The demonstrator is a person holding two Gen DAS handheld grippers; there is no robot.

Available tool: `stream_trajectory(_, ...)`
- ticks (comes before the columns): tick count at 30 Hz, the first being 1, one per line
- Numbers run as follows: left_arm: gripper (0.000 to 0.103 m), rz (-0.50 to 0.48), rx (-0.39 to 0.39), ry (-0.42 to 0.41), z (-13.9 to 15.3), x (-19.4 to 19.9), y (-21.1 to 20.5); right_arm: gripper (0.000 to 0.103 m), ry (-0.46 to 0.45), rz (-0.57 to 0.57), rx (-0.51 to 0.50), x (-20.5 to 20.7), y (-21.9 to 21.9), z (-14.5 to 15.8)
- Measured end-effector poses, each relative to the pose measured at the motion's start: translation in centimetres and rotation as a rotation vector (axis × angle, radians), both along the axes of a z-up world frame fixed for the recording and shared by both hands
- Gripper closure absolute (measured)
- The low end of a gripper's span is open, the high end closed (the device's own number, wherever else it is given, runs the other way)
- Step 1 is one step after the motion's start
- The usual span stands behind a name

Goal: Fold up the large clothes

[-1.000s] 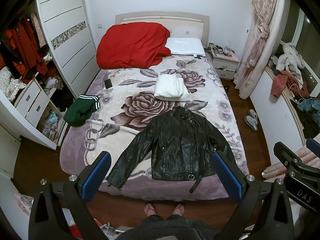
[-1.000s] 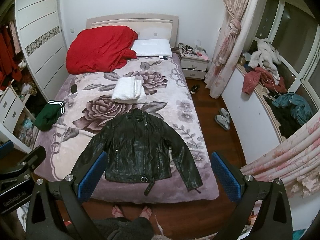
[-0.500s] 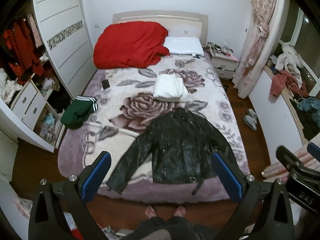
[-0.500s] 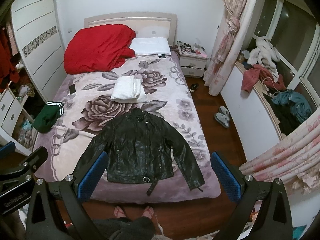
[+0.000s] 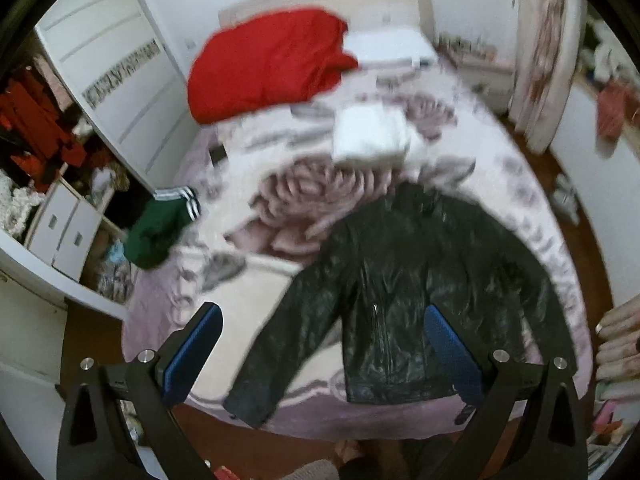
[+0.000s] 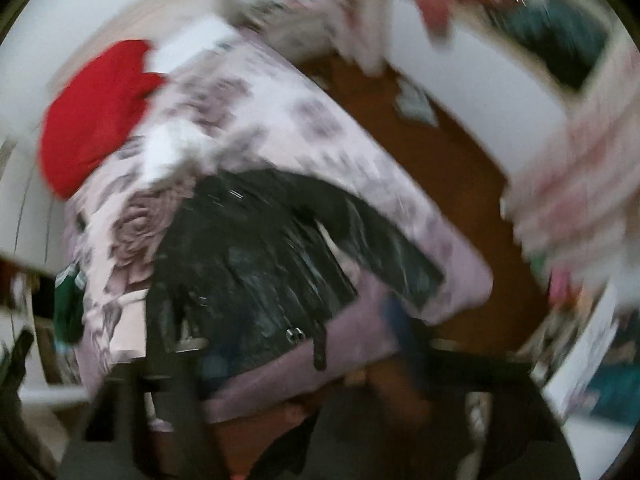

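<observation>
Just bed (image 5: 280, 412) w/ black jacket (image 5: 420, 288) spread flat.

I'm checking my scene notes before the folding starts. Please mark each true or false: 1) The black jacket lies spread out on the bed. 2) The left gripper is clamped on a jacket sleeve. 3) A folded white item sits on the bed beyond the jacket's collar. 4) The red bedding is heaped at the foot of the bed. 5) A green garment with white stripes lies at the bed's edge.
1) True: the black jacket lies spread out, sleeves out, on the bed.
2) False: the left gripper is open, holding nothing.
3) True: the folded white item lies there.
4) False: the red bedding is at the headboard end.
5) True: the green garment.
</observation>
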State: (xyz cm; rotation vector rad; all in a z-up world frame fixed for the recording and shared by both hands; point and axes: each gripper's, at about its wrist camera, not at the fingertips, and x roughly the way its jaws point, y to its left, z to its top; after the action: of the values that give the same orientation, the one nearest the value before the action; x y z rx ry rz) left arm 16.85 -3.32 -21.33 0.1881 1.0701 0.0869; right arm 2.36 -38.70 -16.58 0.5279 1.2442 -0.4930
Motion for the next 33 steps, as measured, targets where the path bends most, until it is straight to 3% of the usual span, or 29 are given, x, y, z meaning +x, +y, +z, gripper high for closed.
stream_trajectory(4, 0.000, 0.027, 0.032, 0.107, -8.3, 1.9, -2.6, 0.044, 0.073, -0.192, 0.120, -2.1, -9.1, -12.2)
stream_trajectory(7, 0.000, 0.049, 0.058, 0.161, -13.1, 2.9, -4.2, 0.033, 0.140, -0.311, 0.192, -3.8, -15.3, -21.3)
stream_trajectory(9, 0.000, 0.070, 0.092, 0.208, -17.4, 3.7, -5.3, 0.032, 0.179, -0.364, 0.232, -5.0, -18.2, -26.8)
stream_trajectory(15, 0.000, 0.111, 0.145, 0.319, -26.5, 5.5, -7.7, 0.031, 0.225, -0.486, 0.305, -7.2, -23.3, -39.3)
stream_trajectory(18, 0.000, 0.108, 0.138, 0.349, -29.1, 6.2, -8.9, 0.031, 0.144, -0.552, 0.429, -7.3, -24.5, -43.5)
stream_trajectory(20, 0.000, 0.083, 0.134, 0.353, -29.9, 6.5, -9.9, 0.032, 0.048, -0.589, 0.526, -6.8, -24.4, -44.5)
stream_trajectory(21, 0.000, 0.067, 0.140, 0.350, -30.3, 6.7, -10.5, 0.033, 0.049, -0.593, 0.516, -6.3, -24.2, -44.3)
stream_trajectory(25, 0.000, 0.022, 0.142, 0.328, -30.3, 7.3, -12.1, 0.085, 0.065, -0.567, 0.443, -5.9, -24.0, -42.9)
stream_trajectory(29, 0.000, -0.002, 0.110, 0.327, -30.5, 8.0, -13.4, 0.090, 0.010, -0.526, 0.311, -6.1, -25.7, -38.3)
stream_trajectory(33, 0.000, -0.017, 0.090, 0.324, -31.0, 9.1, -14.0, 0.091, -0.042, -0.511, 0.213, -4.2, -30.3, -34.5)
